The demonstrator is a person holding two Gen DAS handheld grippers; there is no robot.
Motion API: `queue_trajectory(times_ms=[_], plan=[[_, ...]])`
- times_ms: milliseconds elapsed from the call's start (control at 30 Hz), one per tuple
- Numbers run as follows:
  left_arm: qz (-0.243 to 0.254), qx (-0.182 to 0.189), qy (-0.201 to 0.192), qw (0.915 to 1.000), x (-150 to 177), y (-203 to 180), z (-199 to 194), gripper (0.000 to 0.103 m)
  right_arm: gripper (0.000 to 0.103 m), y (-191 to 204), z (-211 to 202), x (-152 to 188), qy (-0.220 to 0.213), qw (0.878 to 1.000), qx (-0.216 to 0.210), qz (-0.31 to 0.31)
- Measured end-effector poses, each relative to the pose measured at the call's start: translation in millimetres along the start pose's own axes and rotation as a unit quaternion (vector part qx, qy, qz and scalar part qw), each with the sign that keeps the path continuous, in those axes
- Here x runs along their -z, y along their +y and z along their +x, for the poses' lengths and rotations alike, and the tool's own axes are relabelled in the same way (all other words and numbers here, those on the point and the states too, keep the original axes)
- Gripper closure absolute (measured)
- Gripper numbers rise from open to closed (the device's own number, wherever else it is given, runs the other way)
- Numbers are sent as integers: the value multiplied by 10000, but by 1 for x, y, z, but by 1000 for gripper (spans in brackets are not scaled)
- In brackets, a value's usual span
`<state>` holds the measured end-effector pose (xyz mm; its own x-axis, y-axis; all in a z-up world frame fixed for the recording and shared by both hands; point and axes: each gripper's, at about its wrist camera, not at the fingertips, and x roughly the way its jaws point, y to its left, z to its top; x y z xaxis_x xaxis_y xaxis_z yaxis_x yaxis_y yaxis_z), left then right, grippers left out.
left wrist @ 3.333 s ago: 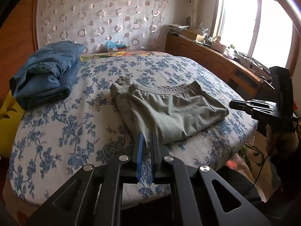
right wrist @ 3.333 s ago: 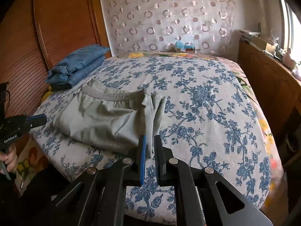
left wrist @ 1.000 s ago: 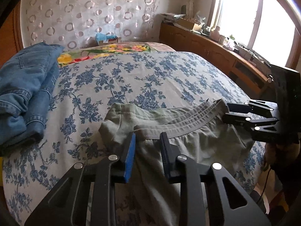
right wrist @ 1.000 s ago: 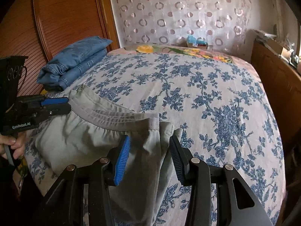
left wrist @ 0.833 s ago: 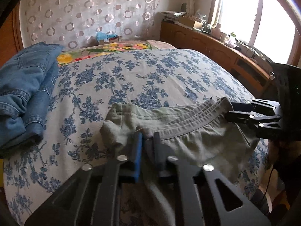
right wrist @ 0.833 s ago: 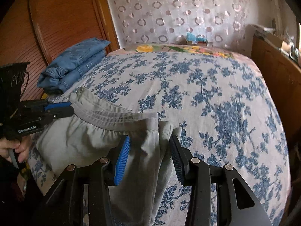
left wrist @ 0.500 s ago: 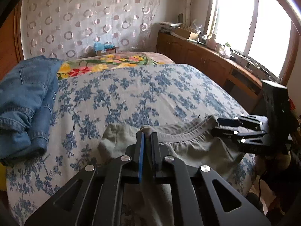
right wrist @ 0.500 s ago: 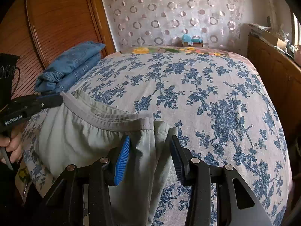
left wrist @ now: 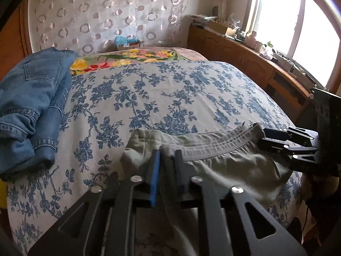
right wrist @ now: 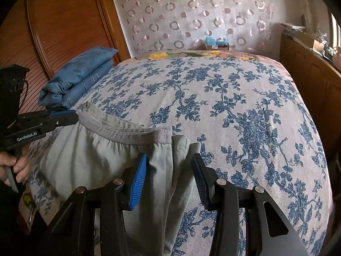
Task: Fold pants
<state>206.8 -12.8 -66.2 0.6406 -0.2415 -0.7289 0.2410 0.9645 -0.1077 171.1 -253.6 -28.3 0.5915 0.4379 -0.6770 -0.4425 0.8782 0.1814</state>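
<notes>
We are at the grasping stage of folding a pair of grey-green pants [left wrist: 223,162], which lie partly folded at the near edge of a bed covered by a blue floral sheet [left wrist: 170,93]. Our left gripper [left wrist: 166,160] is pressed together, pinching the fabric at one end of the pants' waistband [right wrist: 125,131]. Our right gripper [right wrist: 169,168] is spread wide, its blue-padded fingers [right wrist: 138,181] straddling the other end of the waistband without yet closing. A stack of folded jeans [left wrist: 32,106] sits to the left of the pants, well apart from them. We judge that the next move calls for the right gripper to close on its end of the waistband, so both ends can be lifted together and carried across the bed for the next fold.
</notes>
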Motion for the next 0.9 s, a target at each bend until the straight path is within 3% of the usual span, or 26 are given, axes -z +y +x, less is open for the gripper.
queue_trajectory(times_ms=[67, 233, 500, 900], plan=[[33, -98, -2, 9999, 0, 3, 1, 60, 58, 1, -1, 0, -13, 10000, -38, -14], [-84, -140, 156, 9997, -1, 18, 7, 36, 58, 2, -1, 0, -6, 10000, -88, -41], [-38, -166, 397, 9991, 4, 21, 22, 34, 58, 1, -2, 0, -60, 10000, -34, 32], [91, -119, 329, 9993, 10, 21, 24, 28, 58, 0, 1, -7, 224, 9992, 329, -55]])
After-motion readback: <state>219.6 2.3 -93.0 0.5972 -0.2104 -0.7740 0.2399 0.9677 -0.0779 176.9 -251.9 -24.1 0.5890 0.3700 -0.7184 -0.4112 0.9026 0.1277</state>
